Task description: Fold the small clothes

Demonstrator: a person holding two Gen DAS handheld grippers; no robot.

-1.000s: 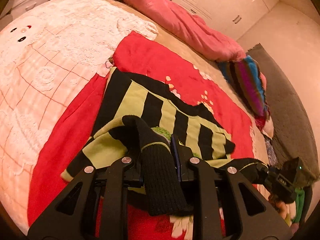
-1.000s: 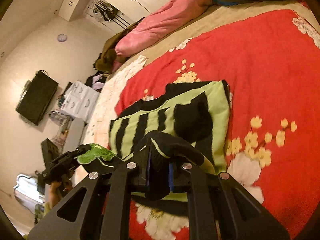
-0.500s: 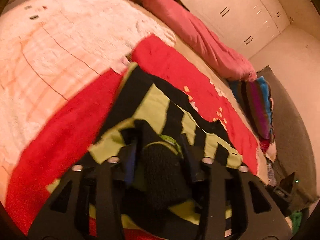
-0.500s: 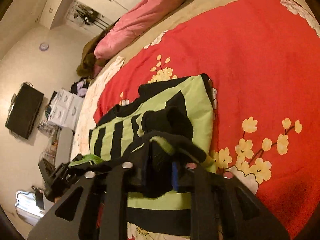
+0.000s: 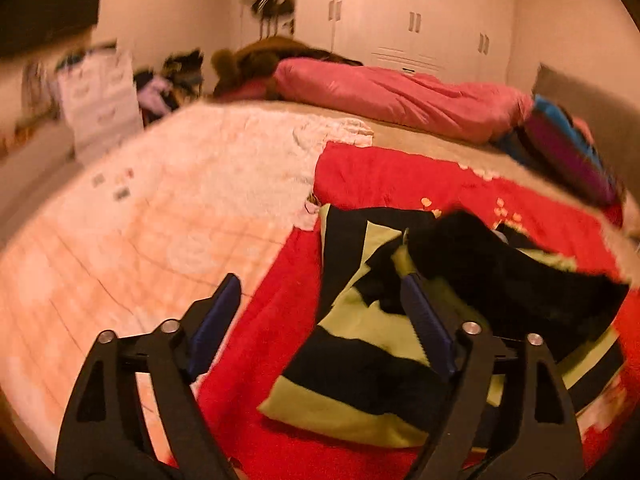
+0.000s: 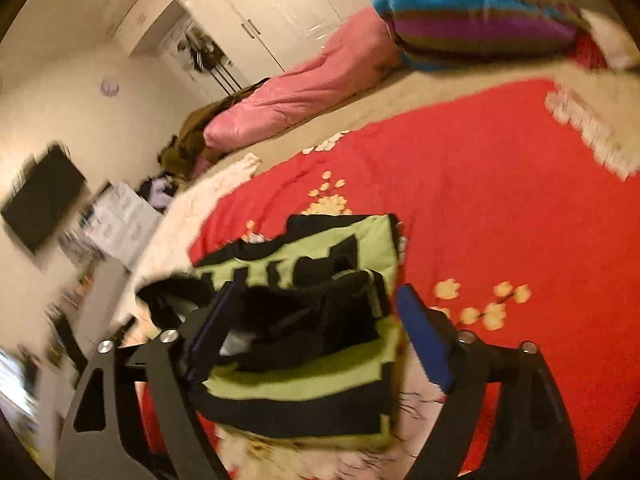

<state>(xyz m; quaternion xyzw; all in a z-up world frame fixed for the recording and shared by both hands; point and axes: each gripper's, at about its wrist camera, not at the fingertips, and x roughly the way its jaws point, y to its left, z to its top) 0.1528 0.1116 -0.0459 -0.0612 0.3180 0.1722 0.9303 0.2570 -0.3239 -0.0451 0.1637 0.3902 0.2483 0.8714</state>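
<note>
With both grippers spread wide and holding nothing, the fold looks just laid down, so the step in hand is, I'd judge, a clean release and retreat.

- Bed: red blanket (image 6: 500, 184) with yellow flowers over most of it, white blanket (image 5: 168, 216) to its left, pink duvet (image 5: 392, 96) along the far edge, striped pillow (image 6: 480, 28) at the head.
- Sweater (image 5: 360, 360), green and black stripes, lies bunched on the red blanket near its edge with the white one. A black sleeve or hem (image 5: 500, 264) is flopped over the top, not flat.
- Left gripper (image 5: 320, 312): wide open, empty; its right finger sits against the sweater, left finger over the white blanket.
- Right gripper (image 6: 312, 320): wide open, empty; black fabric lies between the fingers, contact hard to tell through the blur.

To do it well: back straight out along the fingers, no sideways drag, or the blue pads (image 6: 424, 344) may snag the knit and undo the fold. Then flatten the black flap before any next fold.
</note>
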